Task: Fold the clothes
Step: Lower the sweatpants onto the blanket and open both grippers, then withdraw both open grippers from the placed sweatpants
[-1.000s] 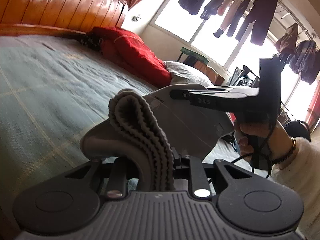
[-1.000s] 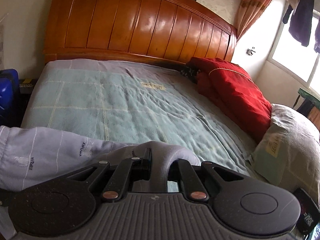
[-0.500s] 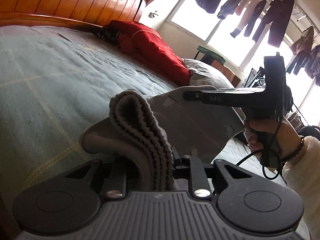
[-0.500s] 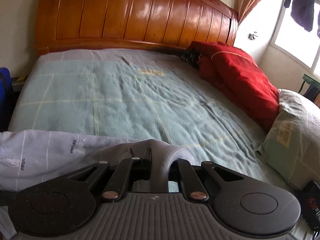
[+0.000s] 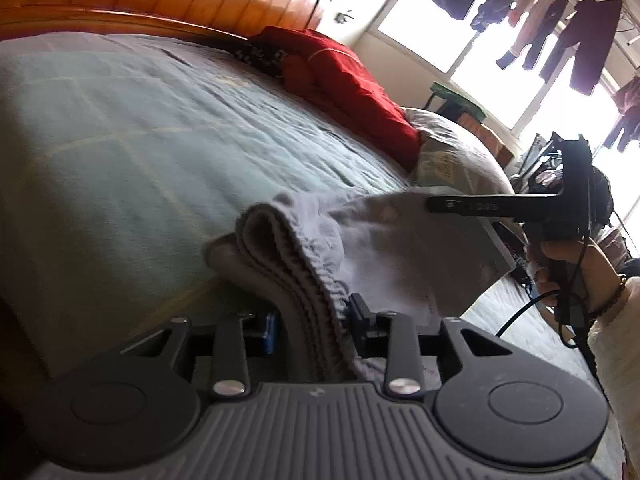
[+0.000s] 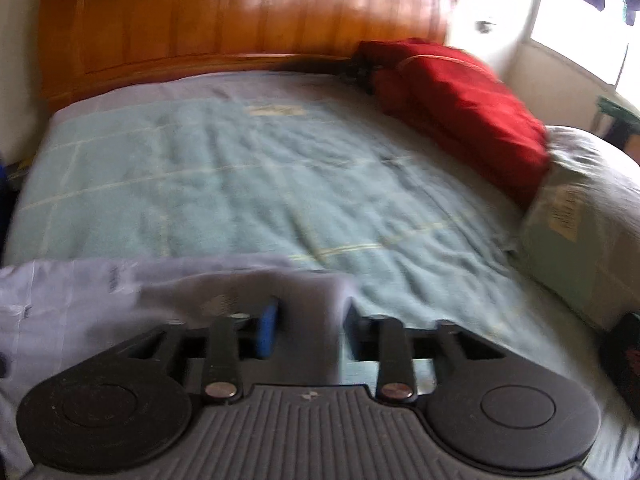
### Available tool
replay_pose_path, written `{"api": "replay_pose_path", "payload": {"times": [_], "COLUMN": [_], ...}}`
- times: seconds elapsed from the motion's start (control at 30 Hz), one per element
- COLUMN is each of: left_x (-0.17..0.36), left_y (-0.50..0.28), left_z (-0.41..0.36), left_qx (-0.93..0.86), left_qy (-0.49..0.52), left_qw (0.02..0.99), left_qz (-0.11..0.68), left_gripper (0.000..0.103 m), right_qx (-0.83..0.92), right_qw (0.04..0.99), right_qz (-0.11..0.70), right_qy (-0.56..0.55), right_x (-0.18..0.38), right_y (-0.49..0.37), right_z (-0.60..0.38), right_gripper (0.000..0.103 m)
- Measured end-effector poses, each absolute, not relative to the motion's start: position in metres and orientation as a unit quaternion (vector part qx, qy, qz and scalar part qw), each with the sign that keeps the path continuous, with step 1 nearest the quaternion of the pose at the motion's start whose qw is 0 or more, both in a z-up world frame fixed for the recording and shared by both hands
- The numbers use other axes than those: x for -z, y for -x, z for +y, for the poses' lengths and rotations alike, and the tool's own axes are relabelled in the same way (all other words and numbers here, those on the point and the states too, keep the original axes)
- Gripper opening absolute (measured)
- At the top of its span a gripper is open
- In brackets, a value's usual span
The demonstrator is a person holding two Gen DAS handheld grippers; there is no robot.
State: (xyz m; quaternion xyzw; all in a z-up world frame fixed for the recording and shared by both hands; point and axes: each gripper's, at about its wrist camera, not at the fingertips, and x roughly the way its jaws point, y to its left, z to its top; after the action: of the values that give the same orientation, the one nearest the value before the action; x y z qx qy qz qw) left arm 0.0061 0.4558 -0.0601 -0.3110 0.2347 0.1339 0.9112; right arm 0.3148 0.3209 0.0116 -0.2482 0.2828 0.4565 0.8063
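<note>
A light grey garment with a ribbed waistband lies stretched between my two grippers, low over the blue-green blanket. The folded waistband stands between the jaws of my left gripper, which are opening; a blue pad shows beside the cloth. In the right wrist view the garment runs off to the left, and a bunched edge sits between the opening jaws of my right gripper. From the left wrist view, the right gripper appears side-on at the garment's far edge, held by a hand.
The blanket covers the bed up to a wooden headboard. A red quilt and a grey pillow lie along the right side. Dark clothes hang at the bright window.
Both grippers have come down toward the blanket with the garment. Their jaws have spread apart, so a blue pad now shows in each view. The waistband fold has slumped lower.
</note>
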Motion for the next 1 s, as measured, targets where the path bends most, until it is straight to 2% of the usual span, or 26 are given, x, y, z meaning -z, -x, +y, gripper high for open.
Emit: {"api": "replay_pose_path", "payload": {"times": [0.07,0.2,0.3,0.43,0.8,1.0], "left_x": [0.057,0.044,0.025,0.001,0.034,0.048], "left_y": [0.002,0.005,0.012,0.021,-0.006,-0.003], "left_z": [0.458,0.451,0.44,0.431,0.422,0.425], "left_qx": [-0.132,-0.141,-0.144,-0.136,-0.109,-0.1], "left_qy": [0.315,0.287,0.254,0.227,0.23,0.244], "left_qw": [0.911,0.92,0.936,0.953,0.947,0.945], "left_qz": [0.23,0.227,0.197,0.15,0.196,0.193], "left_gripper": [0.035,0.035,0.039,0.058,0.058,0.058], "right_qx": [-0.45,-0.451,-0.451,-0.453,-0.462,-0.473], "right_qw": [0.815,0.818,0.814,0.808,0.739,0.711], "right_qz": [0.282,0.303,0.318,0.342,0.49,0.512], "right_qy": [0.23,0.19,0.182,0.159,0.026,0.092], "right_x": [-0.016,-0.021,-0.017,-0.011,0.018,0.038], "right_y": [-0.321,-0.332,-0.339,-0.353,-0.433,-0.437], "right_z": [0.312,0.294,0.285,0.282,0.332,0.373], "right_gripper": [0.069,0.069,0.069,0.069,0.069,0.069]}}
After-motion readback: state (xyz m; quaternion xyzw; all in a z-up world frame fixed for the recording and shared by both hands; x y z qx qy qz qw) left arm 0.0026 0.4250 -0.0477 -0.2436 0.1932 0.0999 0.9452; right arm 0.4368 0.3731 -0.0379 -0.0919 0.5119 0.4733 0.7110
